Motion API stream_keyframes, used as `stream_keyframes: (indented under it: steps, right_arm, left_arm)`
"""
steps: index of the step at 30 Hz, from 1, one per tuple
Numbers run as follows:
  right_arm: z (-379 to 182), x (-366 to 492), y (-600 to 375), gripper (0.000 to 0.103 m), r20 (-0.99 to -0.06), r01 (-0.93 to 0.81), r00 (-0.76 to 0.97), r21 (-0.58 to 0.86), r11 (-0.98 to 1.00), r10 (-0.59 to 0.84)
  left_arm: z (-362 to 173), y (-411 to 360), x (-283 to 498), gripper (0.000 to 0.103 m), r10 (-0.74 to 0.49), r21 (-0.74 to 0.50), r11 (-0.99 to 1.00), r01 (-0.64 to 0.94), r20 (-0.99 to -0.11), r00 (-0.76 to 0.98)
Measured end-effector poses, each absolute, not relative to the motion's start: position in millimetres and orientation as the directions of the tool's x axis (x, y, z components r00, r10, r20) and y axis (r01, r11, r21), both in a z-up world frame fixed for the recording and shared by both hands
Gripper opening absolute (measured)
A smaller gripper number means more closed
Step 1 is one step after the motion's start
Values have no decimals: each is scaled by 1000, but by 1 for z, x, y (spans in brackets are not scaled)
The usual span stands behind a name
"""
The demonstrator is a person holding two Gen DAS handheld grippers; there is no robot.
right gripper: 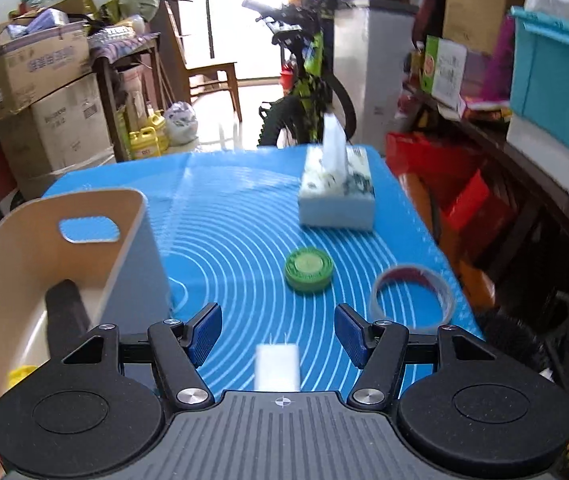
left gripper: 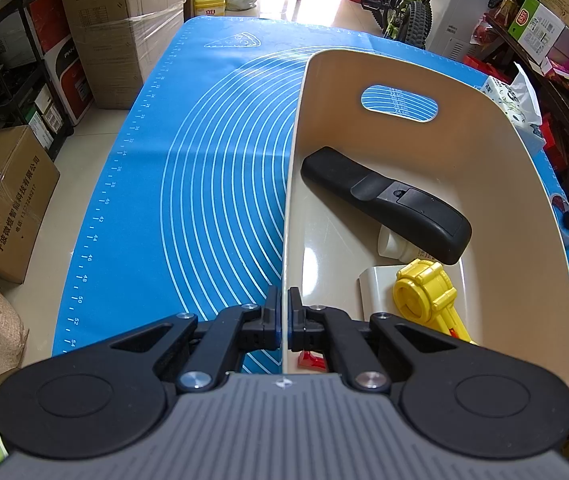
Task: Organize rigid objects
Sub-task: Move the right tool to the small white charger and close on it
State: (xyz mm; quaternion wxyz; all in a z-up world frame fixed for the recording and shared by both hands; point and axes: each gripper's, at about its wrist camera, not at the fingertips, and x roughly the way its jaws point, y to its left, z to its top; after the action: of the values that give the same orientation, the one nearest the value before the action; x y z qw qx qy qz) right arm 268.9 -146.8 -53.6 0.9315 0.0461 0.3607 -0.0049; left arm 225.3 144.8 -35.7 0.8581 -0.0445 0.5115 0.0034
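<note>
The left gripper is clamped on the near rim of a cream bin standing on the blue-matted bench; inside lie a black remote, a yellow toy and a white piece. The right gripper hangs wide and empty above the bench's near edge, over a white block. Beyond it sit a green lid, a tape ring and a tissue box toward the far right corner.

Both tools look alike: the left gripper and right gripper have black linkage arms, silver screws, two round black discs and a grey ribbed body bearing a small crosshair mark. Blue ridged pads line the fingers.
</note>
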Motion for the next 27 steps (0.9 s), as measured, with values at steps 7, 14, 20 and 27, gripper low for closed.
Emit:
stream_keyframes:
  steps: [7, 14, 20, 27]
  right_arm:
    - [-92, 279, -135, 70, -716, 42, 698, 54, 998, 9]
    - [-114, 291, -126, 70, -741, 55, 672, 31, 998, -13]
    - [-127, 297, -123, 69, -760, 54, 649, 11, 998, -26]
    - [-130, 296, -122, 53, -752, 41, 659, 23, 999, -10]
  left_arm:
    - [-36, 145, 225, 4, -39, -72, 996, -51, -878, 477]
    - [-36, 145, 225, 4, -40, -73, 996, -52, -878, 477]
    - [-36, 144, 225, 4, -38, -71, 996, -51, -878, 476]
    - [-36, 143, 226, 4, -38, -71, 996, -52, -879, 475]
